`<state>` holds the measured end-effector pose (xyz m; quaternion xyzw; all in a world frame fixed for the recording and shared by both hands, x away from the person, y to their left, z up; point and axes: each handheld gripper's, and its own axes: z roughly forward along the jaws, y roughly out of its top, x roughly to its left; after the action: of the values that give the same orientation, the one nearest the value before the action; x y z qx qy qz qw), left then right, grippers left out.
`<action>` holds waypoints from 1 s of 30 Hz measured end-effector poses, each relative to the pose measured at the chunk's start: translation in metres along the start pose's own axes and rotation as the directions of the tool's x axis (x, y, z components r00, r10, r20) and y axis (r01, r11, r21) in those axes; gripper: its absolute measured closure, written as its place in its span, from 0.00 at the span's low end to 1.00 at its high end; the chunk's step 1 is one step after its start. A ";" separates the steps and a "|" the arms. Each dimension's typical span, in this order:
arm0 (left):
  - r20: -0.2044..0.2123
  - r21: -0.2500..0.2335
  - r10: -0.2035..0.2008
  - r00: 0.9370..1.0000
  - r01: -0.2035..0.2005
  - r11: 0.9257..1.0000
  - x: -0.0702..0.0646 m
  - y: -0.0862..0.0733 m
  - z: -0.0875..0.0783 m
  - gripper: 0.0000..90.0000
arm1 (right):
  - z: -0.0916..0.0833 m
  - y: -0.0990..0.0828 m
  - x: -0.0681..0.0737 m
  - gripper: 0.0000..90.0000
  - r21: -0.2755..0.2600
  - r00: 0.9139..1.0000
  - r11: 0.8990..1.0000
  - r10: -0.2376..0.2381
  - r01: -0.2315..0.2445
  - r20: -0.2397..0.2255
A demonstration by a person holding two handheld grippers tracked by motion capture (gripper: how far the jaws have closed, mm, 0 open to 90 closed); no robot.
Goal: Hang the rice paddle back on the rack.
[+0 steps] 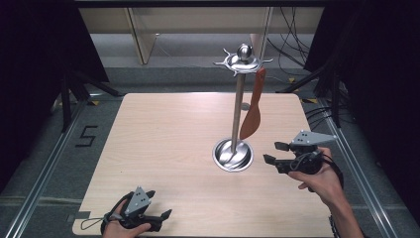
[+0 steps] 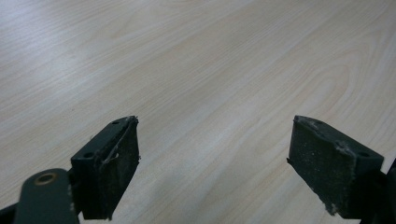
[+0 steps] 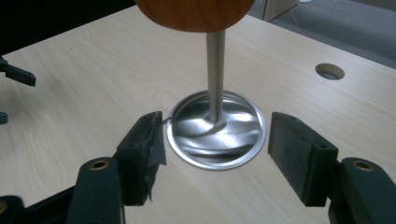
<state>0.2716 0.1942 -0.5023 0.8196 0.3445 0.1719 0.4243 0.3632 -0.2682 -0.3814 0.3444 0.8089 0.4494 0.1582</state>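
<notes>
My right hand-held gripper [image 1: 271, 152] hovers with jaws apart beside the steel stand [image 1: 233, 154] where the wooden spatula [image 1: 252, 116] hangs, while my left hand-held gripper [image 1: 159, 205] gapes over the desk [image 1: 163, 134].

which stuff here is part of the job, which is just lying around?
In the job: steel utensil stand with round base; orange-brown wooden spatula hanging from its top; right gripper, open, near the base.
Lying about: left gripper, open over bare table; cables behind.
</notes>
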 end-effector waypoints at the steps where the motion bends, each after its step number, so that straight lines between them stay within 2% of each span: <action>1: 0.000 0.000 0.000 1.000 0.000 1.000 0.000 0.000 0.000 0.17 | 0.000 0.000 0.000 0.41 0.000 1.000 1.000 0.000 0.000 0.000; 2: 0.002 0.006 -0.018 1.000 0.018 1.000 -0.002 0.000 0.000 0.17 | 0.002 -0.002 0.000 0.40 0.002 1.000 1.000 -0.024 0.024 0.003; 3: 0.001 0.009 -0.011 1.000 0.011 1.000 -0.002 0.000 0.000 0.17 | 0.002 -0.003 0.002 0.40 0.014 1.000 1.000 -0.007 0.007 -0.009; 4: -0.009 0.030 0.052 0.999 -0.051 0.998 0.003 0.000 -0.001 0.17 | 0.003 -0.004 0.002 0.39 0.015 1.000 1.000 -0.007 0.007 -0.013; 5: -0.008 0.029 0.014 1.000 -0.014 0.999 0.001 -0.001 -0.001 0.17 | 0.005 -0.005 0.002 0.39 0.008 1.000 1.000 -0.005 0.005 -0.011; 6: -0.013 0.033 0.021 1.000 -0.020 0.999 0.001 -0.001 -0.001 0.17 | 0.005 -0.006 0.001 0.38 0.023 1.000 1.000 -0.004 0.004 -0.018; 7: 0.006 0.032 0.011 1.000 -0.011 0.999 0.000 -0.001 -0.002 0.17 | 0.007 -0.008 0.001 0.37 0.022 1.000 1.000 0.003 -0.002 -0.021; 8: 0.004 0.005 -0.018 1.000 0.018 1.000 -0.002 -0.001 0.000 0.17 | 0.007 -0.008 -0.001 0.37 0.026 0.999 0.999 -0.028 0.028 -0.020; 9: 0.003 0.002 0.013 1.000 -0.013 1.000 0.000 -0.001 -0.001 0.17 | 0.008 -0.009 0.001 0.37 0.031 0.999 1.000 0.001 0.000 -0.038; 11: -0.003 0.010 0.029 1.000 -0.029 1.000 0.001 0.000 -0.001 0.17 | 0.010 -0.011 0.001 0.36 0.020 0.999 1.000 0.009 -0.009 -0.031; 12: -0.003 0.011 0.032 0.999 -0.032 0.999 0.001 0.000 -0.001 0.17 | 0.009 -0.011 0.001 0.36 0.038 0.999 0.999 0.013 -0.012 -0.040; 14: 0.000 0.006 0.018 1.000 -0.018 1.000 0.000 -0.001 -0.001 0.17 | 0.010 -0.011 0.000 0.36 0.035 0.999 0.999 0.000 0.002 -0.038; 15: -0.008 0.029 0.001 1.000 -0.001 1.000 0.000 -0.001 -0.002 0.17 | 0.011 -0.013 0.000 0.35 0.033 0.999 0.999 0.013 -0.012 -0.044; 16: -0.007 0.014 0.005 1.000 -0.005 1.000 0.000 -0.001 -0.001 0.17 | 0.011 -0.014 0.001 0.35 0.022 0.999 0.999 0.027 -0.026 -0.043; 17: -0.001 0.009 -0.006 1.000 0.006 1.000 -0.001 -0.001 0.000 0.17 | 0.012 -0.014 -0.001 0.35 0.020 0.999 1.000 0.005 -0.005 -0.041; 18: 0.001 0.003 -0.015 1.000 0.015 1.000 -0.002 -0.001 0.000 0.17 | 0.012 -0.015 -0.002 0.35 0.019 0.999 1.000 0.004 -0.003 -0.041; 19: 0.000 0.007 0.002 1.000 -0.002 1.000 -0.001 -0.001 0.000 0.17 | 0.013 -0.016 -0.001 0.35 0.024 0.999 0.999 0.031 -0.030 -0.044; 20: 0.000 0.006 0.015 1.000 -0.015 1.000 0.000 -0.001 0.000 0.17 | 0.012 -0.017 -0.003 0.35 0.034 0.999 0.999 0.008 -0.007 -0.044; 21: 0.000 0.006 0.016 1.000 -0.016 1.000 0.000 -0.001 0.000 0.17 | 0.013 -0.018 -0.001 0.35 0.037 0.998 0.999 0.033 -0.031 -0.050; 23: -0.001 0.006 0.017 1.000 -0.017 1.000 0.000 -0.001 -0.001 0.17 | 0.014 -0.020 -0.001 0.35 0.044 0.997 0.998 0.042 -0.039 -0.064; 24: 0.007 0.011 0.015 1.000 -0.016 1.000 0.000 -0.001 -0.001 0.17 | 0.014 -0.021 0.001 0.34 0.051 0.997 0.997 0.060 -0.058 -0.050; 26: 0.001 0.007 0.015 1.000 -0.015 1.000 0.000 -0.001 -0.001 0.17 | 0.015 -0.023 -0.001 0.34 0.062 0.997 0.997 0.055 -0.051 -0.056; 27: -0.001 0.012 0.027 1.000 -0.027 1.000 0.000 -0.001 -0.001 0.17 | 0.015 -0.024 -0.001 0.34 0.066 0.997 0.996 0.059 -0.055 -0.052; 28: 0.003 0.014 0.029 1.000 -0.029 0.999 0.001 -0.001 -0.001 0.17 | 0.016 -0.025 -0.003 0.34 0.049 0.998 0.998 0.031 -0.029 -0.045; 29: 0.002 0.014 0.026 1.000 -0.026 1.000 0.000 -0.001 -0.001 0.17 | 0.016 -0.026 -0.001 0.34 0.060 0.997 0.996 0.067 -0.064 -0.048; 30: 0.003 0.010 0.018 1.000 -0.018 1.000 0.000 -0.001 -0.001 0.17 | 0.015 -0.027 -0.002 0.34 0.072 0.997 0.996 0.065 -0.061 -0.053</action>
<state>0.2708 0.1951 -0.5028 0.8252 0.3371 0.1727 0.4191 0.3619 -0.2696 -0.4125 0.3624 0.8171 0.4348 0.1094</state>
